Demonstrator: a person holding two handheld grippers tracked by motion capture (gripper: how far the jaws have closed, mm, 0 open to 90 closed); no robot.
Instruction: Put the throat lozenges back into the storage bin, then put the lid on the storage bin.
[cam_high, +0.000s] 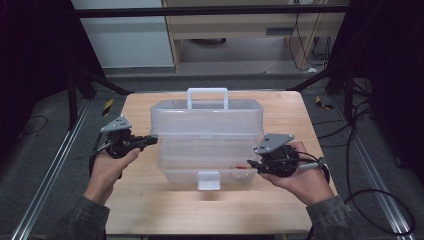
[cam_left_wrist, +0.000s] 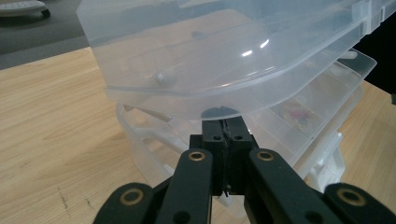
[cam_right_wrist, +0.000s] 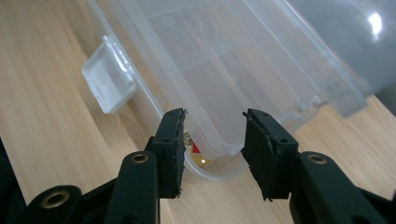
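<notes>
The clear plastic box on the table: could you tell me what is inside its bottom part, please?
Through the clear plastic box, small red and gold pieces show near one bottom corner. What they are cannot be told; the frosted walls and upper trays blur the rest.

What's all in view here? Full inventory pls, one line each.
storage box: 1, clear plastic, middle of the table, tiers fanned open
lid: 1, clear, raised over the lower trays
carry handle: 1, white, upright on the lid's far edge
latch: 1, white, on the box's near wall
small parts: a few, red and gold, inside the bottom tray's corner; too small to tell what
table: 1, light wood, under the box
left tongs: 1, black, shut, tips at the lid's left edge; whether they pinch it I cannot tell
right tongs: 1, black, open, at the box's right near corner
hands: 2, grey sleeves, near edge
</notes>
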